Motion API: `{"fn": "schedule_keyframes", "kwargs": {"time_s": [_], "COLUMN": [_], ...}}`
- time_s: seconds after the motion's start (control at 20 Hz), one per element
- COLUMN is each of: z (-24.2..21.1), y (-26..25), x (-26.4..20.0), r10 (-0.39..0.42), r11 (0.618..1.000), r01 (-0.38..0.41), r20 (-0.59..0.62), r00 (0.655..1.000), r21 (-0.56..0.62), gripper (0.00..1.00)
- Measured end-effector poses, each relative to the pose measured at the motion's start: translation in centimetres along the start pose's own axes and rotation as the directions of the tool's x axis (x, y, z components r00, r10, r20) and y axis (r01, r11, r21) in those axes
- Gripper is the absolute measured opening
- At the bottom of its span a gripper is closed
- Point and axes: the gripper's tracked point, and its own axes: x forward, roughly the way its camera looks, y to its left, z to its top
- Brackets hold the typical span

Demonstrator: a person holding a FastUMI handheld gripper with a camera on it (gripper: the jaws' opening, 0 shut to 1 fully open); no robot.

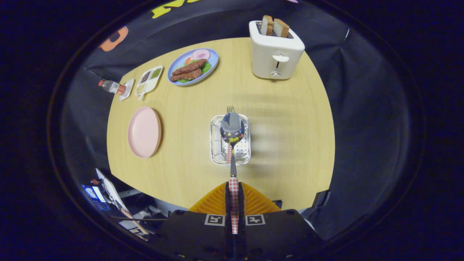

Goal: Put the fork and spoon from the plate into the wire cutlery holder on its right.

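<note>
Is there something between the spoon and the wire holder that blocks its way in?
Nothing visible blocks it. The gripper is shut on the spoon, whose bowl hangs over the holder. A fork already stands in the holder, at the far side, beyond the spoon.

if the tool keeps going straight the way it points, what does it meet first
Likely the wire cutlery holder: the tool is shut on the spoon, whose bowl hangs over the holder, with the fork already in it. Depth is unclear.
</note>
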Motion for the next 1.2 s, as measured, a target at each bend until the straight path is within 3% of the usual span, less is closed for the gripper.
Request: {"fn": "schedule_keyframes", "kwargs": {"time_s": [0.6,0.9,1.2], "z": [-0.1,1.6,1.5], "y": [1.9,-0.9,-0.8], "x": [1.9,1.0,0.8], "r10": [0.042,-0.089,-0.168], "r11": [0.999,0.996,0.979], "r01": [-0.039,0.082,0.132], "r20": [-0.239,-0.204,-0.253], "r00": [0.970,0.975,0.953], "r21": [0.017,-0.043,-0.154], "gripper": [0.05,0.05,0.05]}}
